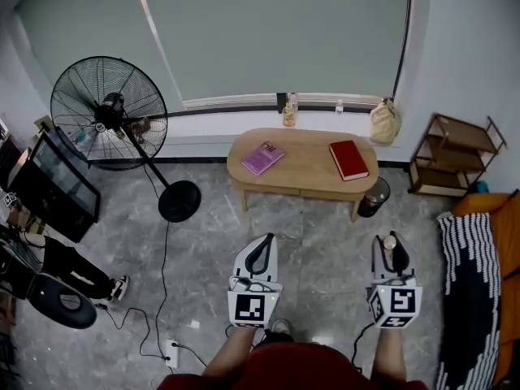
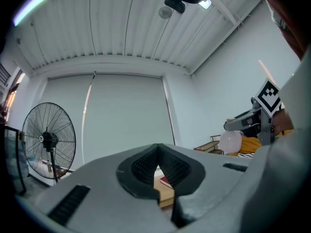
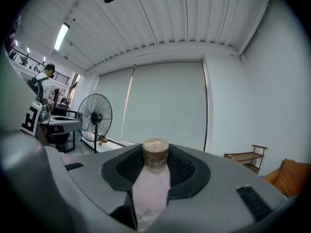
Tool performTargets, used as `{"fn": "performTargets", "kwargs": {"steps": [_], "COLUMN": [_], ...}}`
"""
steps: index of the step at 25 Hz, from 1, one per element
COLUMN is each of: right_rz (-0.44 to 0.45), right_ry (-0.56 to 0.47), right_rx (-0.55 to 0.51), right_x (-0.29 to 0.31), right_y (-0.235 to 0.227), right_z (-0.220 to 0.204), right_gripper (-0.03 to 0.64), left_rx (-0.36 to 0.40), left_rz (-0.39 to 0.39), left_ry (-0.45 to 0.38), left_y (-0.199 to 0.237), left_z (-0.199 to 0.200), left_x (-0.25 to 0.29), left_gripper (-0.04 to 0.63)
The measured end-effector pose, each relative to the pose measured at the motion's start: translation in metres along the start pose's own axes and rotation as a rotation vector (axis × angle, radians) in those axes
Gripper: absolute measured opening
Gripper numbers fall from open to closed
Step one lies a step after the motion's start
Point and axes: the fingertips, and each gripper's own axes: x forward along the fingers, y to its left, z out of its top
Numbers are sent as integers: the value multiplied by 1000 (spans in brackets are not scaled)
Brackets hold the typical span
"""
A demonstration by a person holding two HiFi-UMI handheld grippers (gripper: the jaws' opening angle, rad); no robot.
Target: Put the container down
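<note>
The right tool (image 1: 396, 257) was clamped on the container (image 3: 151, 186), a pale bottle with a tan cap. It was held level above the floor (image 1: 325, 246), well short of the oval wooden bench (image 1: 302, 167). The left tool (image 1: 261, 254), also short of the bench, was closed and empty.

Your feeds were bright, evenly lit; ceiling strip light (image 3: 61, 36) glared slightly, both gripper views had heavy fisheye w/ dark corners.
</note>
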Motion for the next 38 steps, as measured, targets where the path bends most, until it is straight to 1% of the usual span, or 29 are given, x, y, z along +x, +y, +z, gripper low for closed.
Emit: {"fn": "performTargets", "kwargs": {"steps": [2,5,9,14,16,20,24,30,33,36,38], "right_rz": [-1,-7,-26,-49,-55,-59,-56,-48,-48,-46,-44], "right_ry": [0,3,-2,-1,0,4,10,21,15,10,13], "right_rx": [-4,-12,-16,-13,-14,-14,-8,-3,9,17,21], "right_x": [8,20,36,43,46,53,65,92,111,135,152], "right_y": [12,29,42,53,57,64,64,54,43,30,20], "right_z": [2,5,9,8,8,7,2,-7,-8,-8,-8], "right_gripper": [140,140,140,140,140,140,140,140,140,140,140], "left_rx": [-1,-10,-24,-21,-22,-26,-31,-31,-33,-29,-26], "left_rz": [-1,-14,-24,-54,-54,-56,-60,-57,-55,-47,-45], "left_ry": [-17,-3,-26,-34,-51,-43,-29,-39,-27,-37,-20], "left_y": [14,35,58,70,76,87,91,93,94,97,98], "left_z": [-1,-6,-10,-13,-13,-18,-26,-35,-41,-43,-46], "left_x": [3,7,19,24,25,27,37,65,85,111,129], "left_gripper": [6,6,6,6,6,6,6,6,6,6,6]}}
